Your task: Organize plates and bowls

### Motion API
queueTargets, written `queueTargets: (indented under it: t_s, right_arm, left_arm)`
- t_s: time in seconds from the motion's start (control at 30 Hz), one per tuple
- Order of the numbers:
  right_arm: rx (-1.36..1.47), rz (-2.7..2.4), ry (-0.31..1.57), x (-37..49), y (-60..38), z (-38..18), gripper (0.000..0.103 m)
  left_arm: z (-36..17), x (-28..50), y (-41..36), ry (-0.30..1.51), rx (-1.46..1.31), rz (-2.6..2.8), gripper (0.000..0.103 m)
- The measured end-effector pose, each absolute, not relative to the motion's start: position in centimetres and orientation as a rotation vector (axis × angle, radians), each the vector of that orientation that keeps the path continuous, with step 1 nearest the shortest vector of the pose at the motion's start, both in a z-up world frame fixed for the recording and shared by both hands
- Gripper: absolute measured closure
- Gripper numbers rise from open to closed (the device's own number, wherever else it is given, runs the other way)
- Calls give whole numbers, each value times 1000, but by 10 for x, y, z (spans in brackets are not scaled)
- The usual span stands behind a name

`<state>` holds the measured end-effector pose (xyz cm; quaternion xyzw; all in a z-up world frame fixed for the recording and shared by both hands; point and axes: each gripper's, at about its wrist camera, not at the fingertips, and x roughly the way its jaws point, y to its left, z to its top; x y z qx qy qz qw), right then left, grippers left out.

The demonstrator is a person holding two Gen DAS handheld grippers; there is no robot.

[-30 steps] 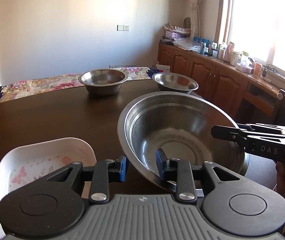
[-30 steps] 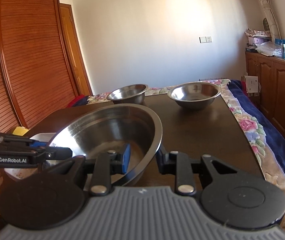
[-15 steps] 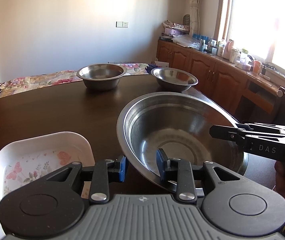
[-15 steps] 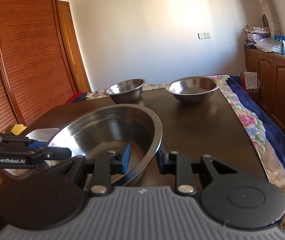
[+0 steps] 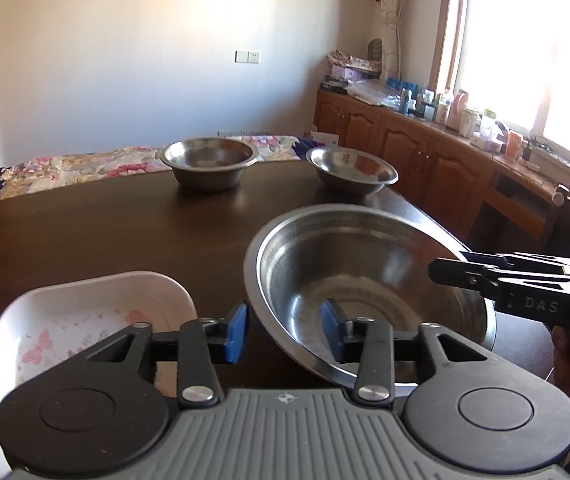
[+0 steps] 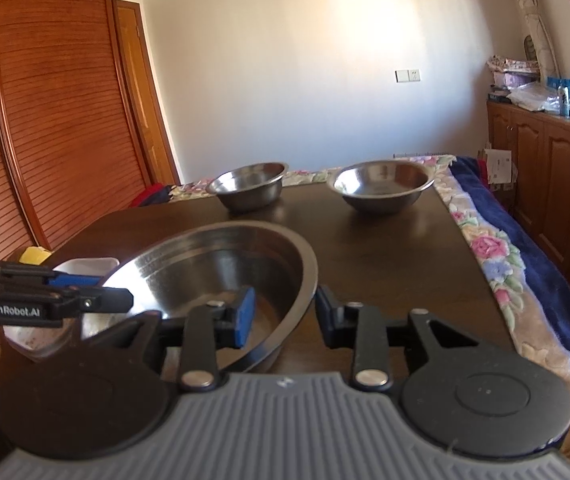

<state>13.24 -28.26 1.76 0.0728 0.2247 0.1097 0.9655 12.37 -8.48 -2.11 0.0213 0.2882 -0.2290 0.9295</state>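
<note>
Starting at the left of the dark wooden table (image 5: pixel 105 232), we are seeing a white dish (image 5: pixel 97 300) with a butterfly-and-flower print lying just beside the large steel basin (image 5: pixel 365 264). We are holding the left gripper (image 5: pixel 283 330) with its jaws apart — one blue pad (image 5: pixel 235 330) outside the basin's near-left rim, the other inside, the rim between them and neither pad clearly pressing on it. The basin is sitting on the near part of the table, seemingly tilted a little.

Moving right, we are holding the right gripper (image 6: pixel 283 314) at the basin's opposite rim (image 6: pixel 309 268), jaws likewise spread, one pad inside the bowl and one outside — no clamp visible. From the left wrist view, that gripper is reaching in from the right edge, a hand (image 5: pixel 569 356) on its grip.

Toward the far edge, two small steel bowls are standing well apart from the basin: the deeper bowl (image 5: pixel 209 162) on the left, the shallower bowl (image 5: pixel 351 170) on the right.
</note>
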Motion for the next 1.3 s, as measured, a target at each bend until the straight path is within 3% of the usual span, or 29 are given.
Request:
queueTargets:
  t_s: [0.7, 1.3]
  right_arm:
    - [0, 251, 358, 193, -299, 81, 52]
    - [-74, 364, 484, 312, -282, 74, 53]
  left_arm:
    - [18, 178, -71, 520, 64, -403, 40]
    - [18, 284, -82, 559, 123, -383, 40]
